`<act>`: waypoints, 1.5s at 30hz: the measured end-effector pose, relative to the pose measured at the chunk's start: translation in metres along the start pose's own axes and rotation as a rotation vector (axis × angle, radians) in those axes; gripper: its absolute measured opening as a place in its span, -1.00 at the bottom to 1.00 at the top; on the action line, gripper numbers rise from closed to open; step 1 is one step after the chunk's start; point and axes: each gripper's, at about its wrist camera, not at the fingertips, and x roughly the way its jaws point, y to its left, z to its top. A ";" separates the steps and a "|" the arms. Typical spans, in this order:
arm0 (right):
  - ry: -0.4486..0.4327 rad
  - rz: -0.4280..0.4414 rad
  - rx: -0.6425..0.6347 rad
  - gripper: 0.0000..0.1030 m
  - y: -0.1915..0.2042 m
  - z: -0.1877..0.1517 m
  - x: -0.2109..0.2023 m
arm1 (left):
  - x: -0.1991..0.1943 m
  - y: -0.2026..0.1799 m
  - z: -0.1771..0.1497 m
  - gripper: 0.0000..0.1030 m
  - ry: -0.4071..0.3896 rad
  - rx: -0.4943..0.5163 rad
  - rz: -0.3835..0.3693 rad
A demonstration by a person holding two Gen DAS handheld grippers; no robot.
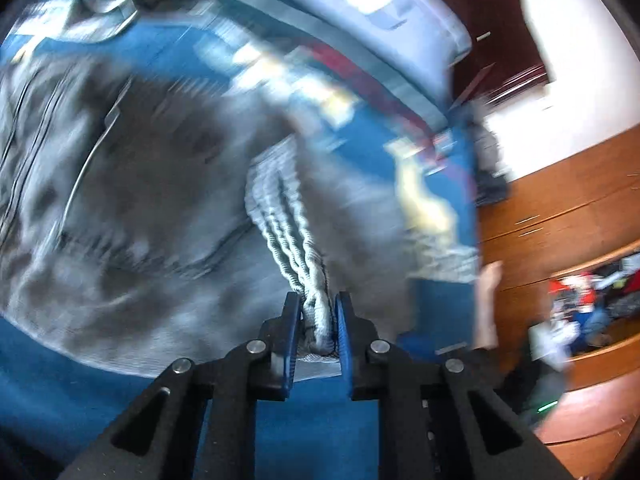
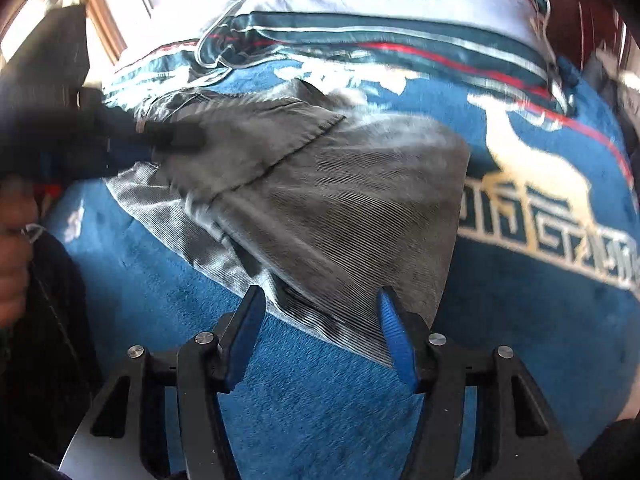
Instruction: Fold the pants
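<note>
Left wrist: left hand-held gripper (image 1: 318, 320) pinches pants (image 1: 160, 200); right hand-held gripper (image 2: 320, 336) gapes empty.

Pants (image 2: 304, 184): grey ribbed cloth, corduroy-like, matt, with a gathered elastic waistband (image 1: 288, 248) of paler woven ridges. Blanket (image 2: 320, 408): blue plush cloth, soft short pile, with cream woven pattern; pillow (image 2: 360, 4) in smooth, faintly glossy striped fabric. Left gripper (image 1: 318, 320) and right gripper (image 2: 320, 320): matt black plastic arms, blue ribbed pads, bright metal pins; drawer fronts (image 1: 560, 200) of smooth, lightly glossy brown wood.
</note>
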 end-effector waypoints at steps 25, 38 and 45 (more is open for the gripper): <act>-0.089 -0.067 0.378 -0.12 -0.076 0.038 0.015 | 0.074 -0.048 0.050 -0.65 -0.022 0.252 0.233; -0.052 -0.053 0.283 -0.03 -0.048 0.022 -0.006 | 0.004 -0.015 0.000 -0.89 -0.097 0.248 0.066; 0.012 -0.039 0.217 0.11 -0.007 -0.005 0.021 | 0.033 -0.011 -0.022 -0.89 -0.014 0.288 0.191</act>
